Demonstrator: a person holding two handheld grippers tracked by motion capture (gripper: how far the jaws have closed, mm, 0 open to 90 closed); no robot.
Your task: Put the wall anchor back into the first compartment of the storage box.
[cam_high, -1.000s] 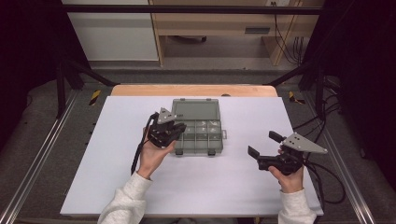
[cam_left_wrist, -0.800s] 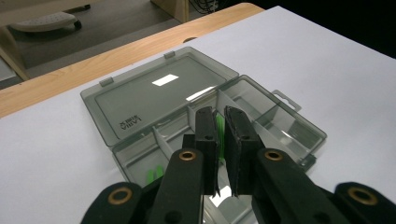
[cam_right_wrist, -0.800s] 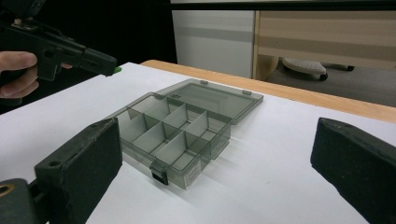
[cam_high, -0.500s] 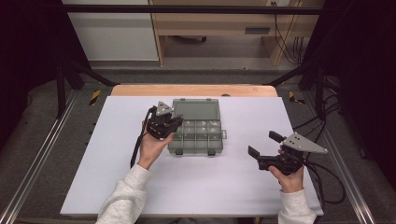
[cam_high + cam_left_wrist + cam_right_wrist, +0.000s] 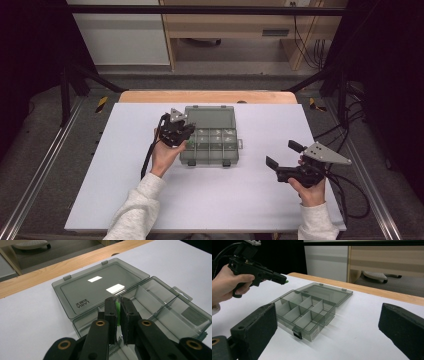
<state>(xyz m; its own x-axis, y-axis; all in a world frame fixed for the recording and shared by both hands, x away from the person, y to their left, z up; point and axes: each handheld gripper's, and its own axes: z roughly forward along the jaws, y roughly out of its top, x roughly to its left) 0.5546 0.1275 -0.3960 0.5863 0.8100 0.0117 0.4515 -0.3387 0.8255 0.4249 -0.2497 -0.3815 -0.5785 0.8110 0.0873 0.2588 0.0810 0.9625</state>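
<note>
A smoky clear organizer box (image 5: 209, 159) lies open on the white table, its lid (image 5: 100, 287) folded flat at the far side and its divided compartments bare. My left gripper (image 5: 190, 130) hovers over the box's left end, pointing into it. Its jaws (image 5: 118, 302) are shut on a small green piece (image 5: 118, 312), which sticks out at the tip as a green speck (image 5: 284, 281). My right gripper (image 5: 283, 154) rests at the table's right, well clear of the box (image 5: 312, 332). It stands wide open with nothing between its fingers (image 5: 262, 320).
The white table top (image 5: 125, 190) ends at a wooden strip (image 5: 205, 96) along the far edge. Cables (image 5: 350, 185) trail off the right side from the right gripper. Metal rails (image 5: 35, 180) run beside the table.
My left gripper, still shut on the green piece, has shifted a little away from the person and sunk slightly over the box's left end. The right gripper has kept still.
</note>
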